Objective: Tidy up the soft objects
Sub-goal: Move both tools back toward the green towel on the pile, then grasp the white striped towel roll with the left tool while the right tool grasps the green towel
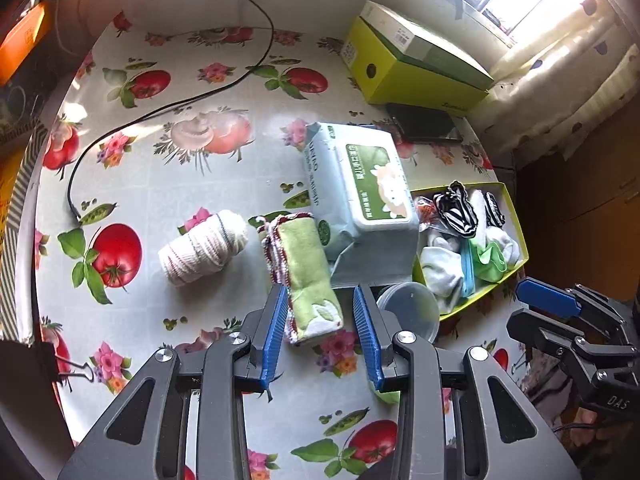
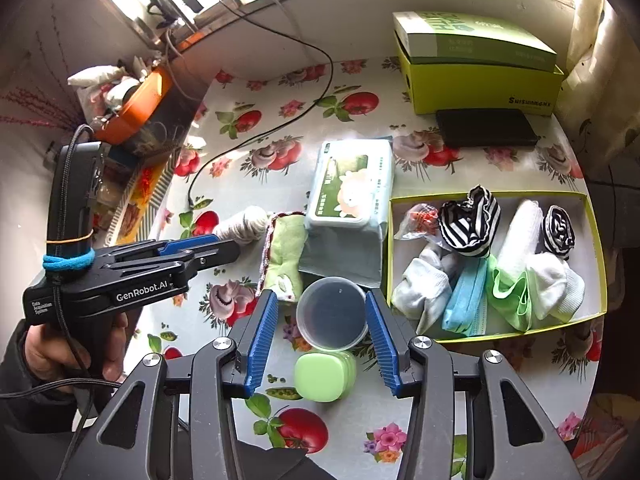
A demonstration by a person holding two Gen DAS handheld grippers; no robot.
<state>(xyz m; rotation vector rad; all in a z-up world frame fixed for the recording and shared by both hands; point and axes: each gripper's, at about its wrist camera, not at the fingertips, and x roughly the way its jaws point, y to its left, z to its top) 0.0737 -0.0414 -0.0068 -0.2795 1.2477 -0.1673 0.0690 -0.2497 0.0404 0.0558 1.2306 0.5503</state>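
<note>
Left wrist view: my left tongs (image 1: 320, 322) hang over the folded green towel (image 1: 306, 272), jaws apart, nothing gripped.
Towel, place: flat on the tablecloth, touching the near-left corner of the wipes pack (image 1: 360, 196), my landmark.
Towel, long axis: runs from the pack toward me, nearly in line with my left fingers; its near end sits between the blue pads (image 1: 276, 328), seemingly close to the left pad; I cannot tell whether it touches.
Key relation: towel lies straight ahead and below the left tongs; I judge a short drop and a squeeze across its narrow width would take it.
Nearer hand: left. My right tongs (image 2: 322, 326) stand at middling width, empty, framing a clear round tub (image 2: 332, 314) in front of the pack.
Rolled white cloth (image 1: 204, 246): left of the pack, beyond the towel, apart from it.
Sorting box (image 2: 596, 240): right of the pack, just beside it, already holding socks, masks and striped rolls.
Green soap-like case (image 2: 324, 376): nearer me than the tub.
Writing: "GenRobot.AI" on the left tool's side; "DAS" on the right tool; "SUISUIMIGHT"-like lettering, unsure, on the yellow-green carton (image 2: 484, 80) behind the pack; pack label too small to read.
</note>
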